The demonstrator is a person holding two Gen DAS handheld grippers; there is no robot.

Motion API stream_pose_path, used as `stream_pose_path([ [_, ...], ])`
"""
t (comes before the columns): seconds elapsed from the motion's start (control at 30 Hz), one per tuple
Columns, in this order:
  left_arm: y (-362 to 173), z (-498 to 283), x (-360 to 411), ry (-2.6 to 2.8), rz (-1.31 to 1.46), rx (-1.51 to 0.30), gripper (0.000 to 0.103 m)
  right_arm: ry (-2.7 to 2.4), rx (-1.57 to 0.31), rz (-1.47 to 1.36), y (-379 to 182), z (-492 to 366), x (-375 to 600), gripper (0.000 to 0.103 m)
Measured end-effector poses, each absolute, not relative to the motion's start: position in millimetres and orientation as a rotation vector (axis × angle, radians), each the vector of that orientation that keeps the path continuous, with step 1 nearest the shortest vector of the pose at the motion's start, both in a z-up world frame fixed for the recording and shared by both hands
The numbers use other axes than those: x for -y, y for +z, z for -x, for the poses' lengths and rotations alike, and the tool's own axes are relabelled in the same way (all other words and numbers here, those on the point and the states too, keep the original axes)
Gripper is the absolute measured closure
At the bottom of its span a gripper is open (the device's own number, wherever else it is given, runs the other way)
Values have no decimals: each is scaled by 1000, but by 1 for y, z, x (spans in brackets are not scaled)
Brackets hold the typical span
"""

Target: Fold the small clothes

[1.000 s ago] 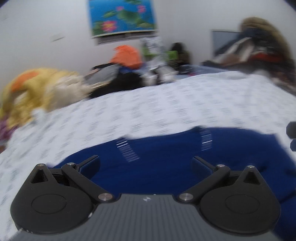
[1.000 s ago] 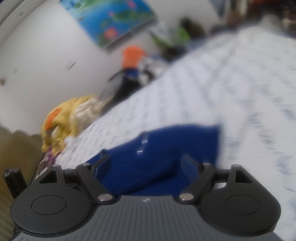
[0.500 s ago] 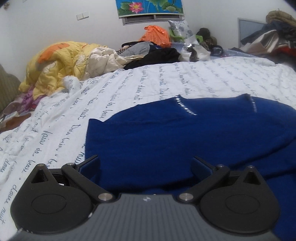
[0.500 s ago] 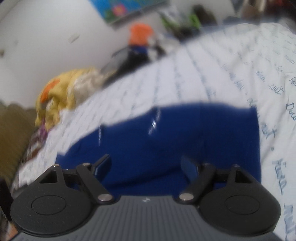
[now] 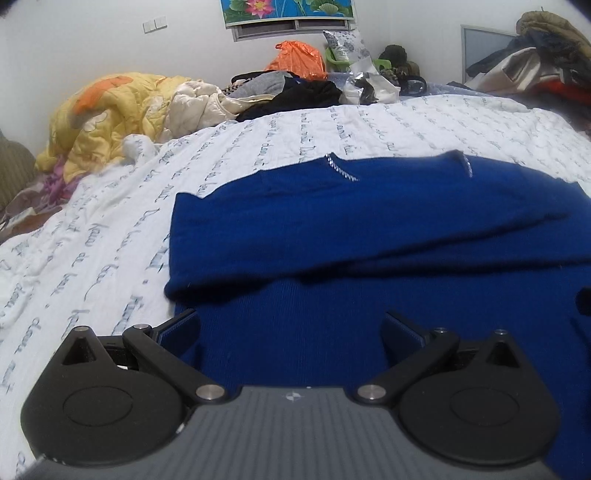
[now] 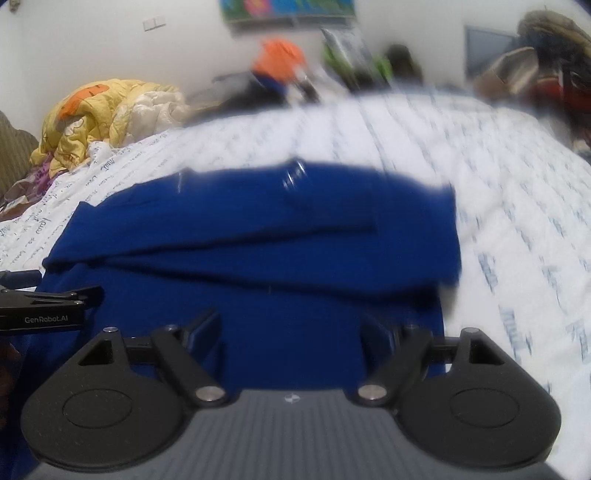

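A blue garment [image 5: 369,229] lies spread across the near part of the bed [image 5: 369,129], with a fold running crosswise through its middle and a thin line of sparkly trim at its far edge. The left gripper [image 5: 290,328] hangs over the garment's near left portion, its fingers [image 5: 181,325] spread wide with nothing pinched between them. The right gripper [image 6: 290,328] hangs over the garment's near right portion, fingers likewise spread wide and holding nothing; cloth shows in the gap, but the pads do not press on it. In the right wrist view, the left gripper's side shows as a black body at the left edge, near the garment's left border.

Nothing lies on the garment itself. Beyond it, the sheet is bare up to a clutter along the far side of the bed: a crumpled yellow quilt [image 5: 107,118] with orange patches at the far left, a cream padded jacket [image 5: 195,103] just beside it, then a heap of black and grey clothes [image 5: 295,92], an orange plastic bag [image 5: 299,55] behind them, and crinkled clear plastic [image 5: 369,83] to its right. A further pile of clothes and bags [image 5: 532,59] rises at the far right.

The bed wears a white sheet printed with rows of blue cursive writing, lightly rumpled. Behind stands a white wall with a lotus-flower picture [image 5: 288,9] and a light switch [image 5: 155,25].
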State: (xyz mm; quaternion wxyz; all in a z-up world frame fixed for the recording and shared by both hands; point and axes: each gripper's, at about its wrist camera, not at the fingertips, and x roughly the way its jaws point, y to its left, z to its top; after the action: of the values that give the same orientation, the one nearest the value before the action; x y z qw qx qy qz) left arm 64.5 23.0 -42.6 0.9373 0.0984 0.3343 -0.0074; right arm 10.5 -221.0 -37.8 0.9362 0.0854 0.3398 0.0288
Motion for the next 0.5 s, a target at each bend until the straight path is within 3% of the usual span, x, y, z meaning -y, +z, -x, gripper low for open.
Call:
stream_pose_path([
  [0.37,-46,-20,-30,-27,-172,-686,0,-31,-662,-111,-52,19,204,16],
  [0.43,-46,-14,-33,-28,-164,-681,0,-50,-659,-81,-54,21,199,11],
  [0.5,-47,-9,-35,-31,-153,-677,0,-63,-674,-78,-56,23,198,0],
])
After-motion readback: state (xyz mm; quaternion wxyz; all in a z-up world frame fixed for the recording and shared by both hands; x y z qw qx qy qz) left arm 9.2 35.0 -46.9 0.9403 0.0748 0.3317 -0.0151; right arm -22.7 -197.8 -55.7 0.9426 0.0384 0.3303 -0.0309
